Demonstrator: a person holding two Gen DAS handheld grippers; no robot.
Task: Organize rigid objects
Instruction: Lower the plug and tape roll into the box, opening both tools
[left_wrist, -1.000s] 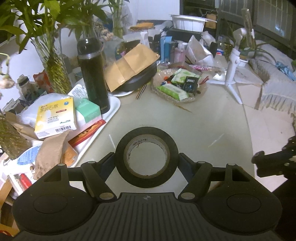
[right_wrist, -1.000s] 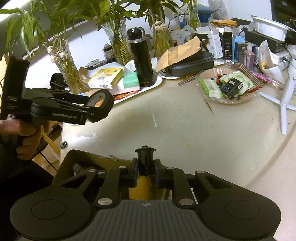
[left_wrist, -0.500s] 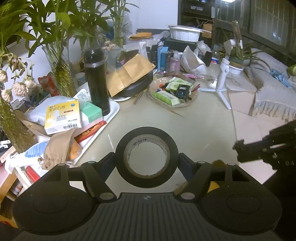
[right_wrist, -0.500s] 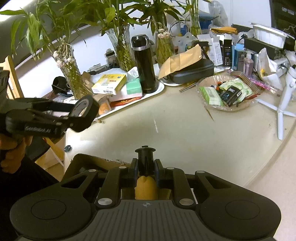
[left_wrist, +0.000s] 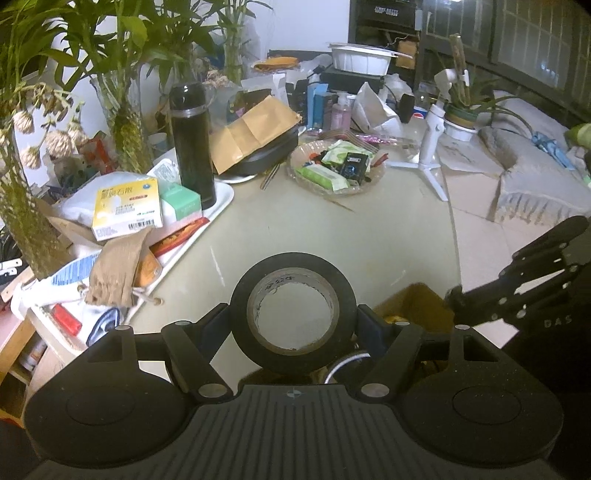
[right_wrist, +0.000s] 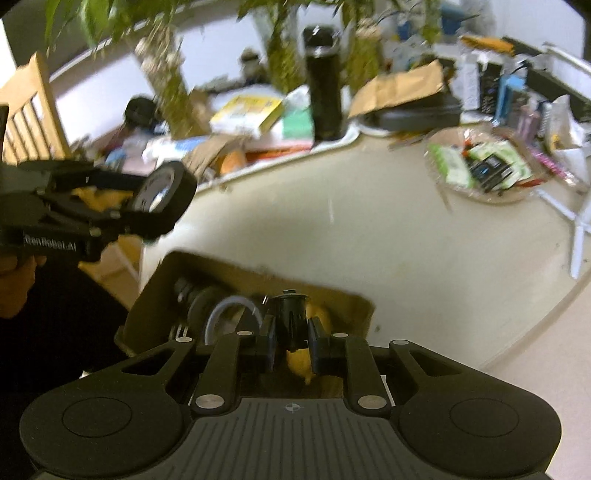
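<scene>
So the roll of black tape (left_wrist: 294, 313) is clamped between the two fingers of the left gripper (left_wrist: 294, 325), pads pressed on its outer rim at either side, with the hole of the roll facing the camera and the pale table (left_wrist: 369, 236) seen straight through it. From the right wrist view the same roll (right_wrist: 165, 192) is seen sticking out past the fingertips, held up in the air to the left of the cardboard box (right_wrist: 258, 273), not over it as far as can be told. A hand (right_wrist: 14, 280) is wrapped around that gripper's handle.

The right gripper (right_wrist: 290, 332) is squeezed narrow on a small black knobbed part (right_wrist: 290, 314), which stands upright between the pads with its flanged top poking above them. What exactly that part is can't be made out. It's held right above the open box, where something yellow (right_wrist: 301, 363), a dark round item (right_wrist: 199, 306) and a pale loop of tubing (right_wrist: 231, 306) are lying.

Further back, a black flask (left_wrist: 192, 144) is standing on a white tray (left_wrist: 221, 199) beside a yellow medicine box (left_wrist: 127, 208), and a glass dish (left_wrist: 332, 173) of packets is sat well apart from both grippers.
</scene>
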